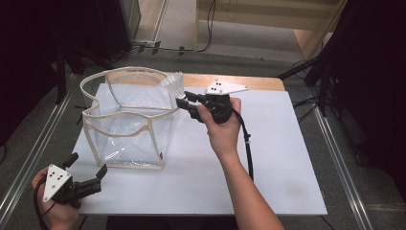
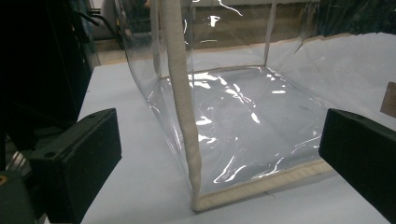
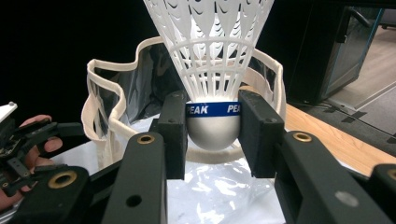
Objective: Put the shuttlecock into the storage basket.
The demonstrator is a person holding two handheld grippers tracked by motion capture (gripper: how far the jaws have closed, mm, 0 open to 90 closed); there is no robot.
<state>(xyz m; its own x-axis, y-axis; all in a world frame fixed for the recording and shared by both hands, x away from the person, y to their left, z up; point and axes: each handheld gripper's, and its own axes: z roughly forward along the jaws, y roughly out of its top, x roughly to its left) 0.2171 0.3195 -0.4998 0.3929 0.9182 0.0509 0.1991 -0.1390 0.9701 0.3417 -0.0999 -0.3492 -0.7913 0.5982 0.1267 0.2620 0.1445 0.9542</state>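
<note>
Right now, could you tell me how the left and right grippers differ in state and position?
The right gripper is shut on the shuttlecock at the clear bag's rim; the left gripper is open, holding nothing. The right is raised beside the bag, the left low near the table's front corner. Both have black jaws.

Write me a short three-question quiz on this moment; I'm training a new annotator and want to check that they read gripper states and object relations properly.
1. True or false: the right gripper is shut on the cork base of the white plastic shuttlecock with a blue band.
2. Multiple choice: the left gripper is A) clamped on the bag's trim, B) open and holding nothing, near the table's front left corner, C) inside the bag.
3. Fill in: the shuttlecock is held at the rim of the clear plastic bag with cream fabric trim, which stands on the white ____.

Key: 1 true; 2 B; 3 table.
</note>
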